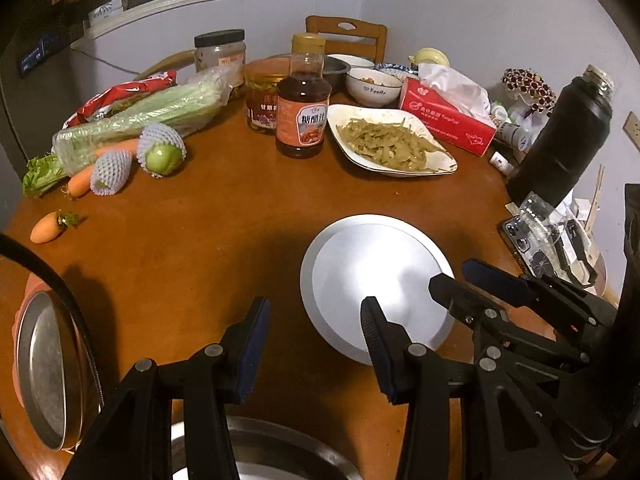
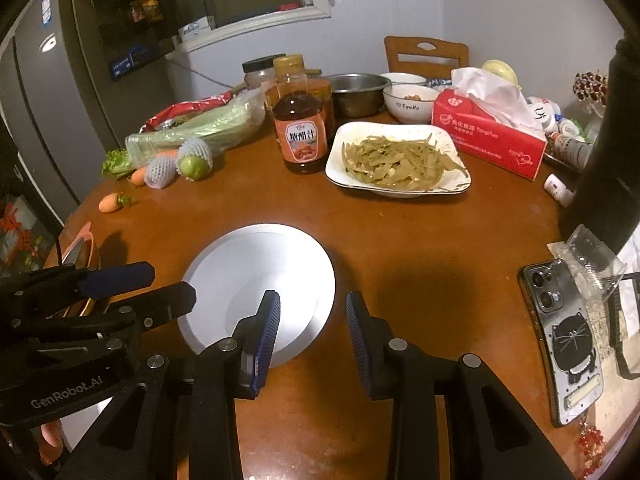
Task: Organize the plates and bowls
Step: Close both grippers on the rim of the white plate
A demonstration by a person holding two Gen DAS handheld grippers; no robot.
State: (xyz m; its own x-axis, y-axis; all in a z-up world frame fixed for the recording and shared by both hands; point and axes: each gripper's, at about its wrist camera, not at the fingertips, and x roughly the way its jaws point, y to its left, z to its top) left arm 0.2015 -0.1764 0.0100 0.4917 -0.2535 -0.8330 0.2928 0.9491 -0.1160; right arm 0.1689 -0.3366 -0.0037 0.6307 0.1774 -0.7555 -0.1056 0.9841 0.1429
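A round silver plate (image 1: pixel 372 276) (image 2: pixel 260 276) lies flat on the brown table, near its front. My left gripper (image 1: pixel 314 312) hovers open and empty at the plate's near left edge. My right gripper (image 2: pixel 312 304) stands open and empty at the plate's near right edge, and its fingertips (image 1: pixel 450 274) reach over the rim. The left gripper (image 2: pixel 172 280) shows at the plate's left. Further back stand a white plate of green beans (image 1: pixel 400 172) (image 2: pixel 348 136), a white bowl (image 1: pixel 372 90) (image 2: pixel 408 108) and a steel bowl (image 2: pixel 356 92). A steel plate (image 1: pixel 40 360) and a steel bowl (image 1: pixel 280 448) sit close by.
A sauce bottle (image 2: pixel 302 136), jars, a red tissue box (image 2: pixel 488 136) and bagged vegetables (image 1: pixel 152 116) crowd the back. A black flask (image 1: pixel 560 136) and a phone (image 2: pixel 568 340) lie at the right edge. A carrot (image 1: pixel 48 230) lies left.
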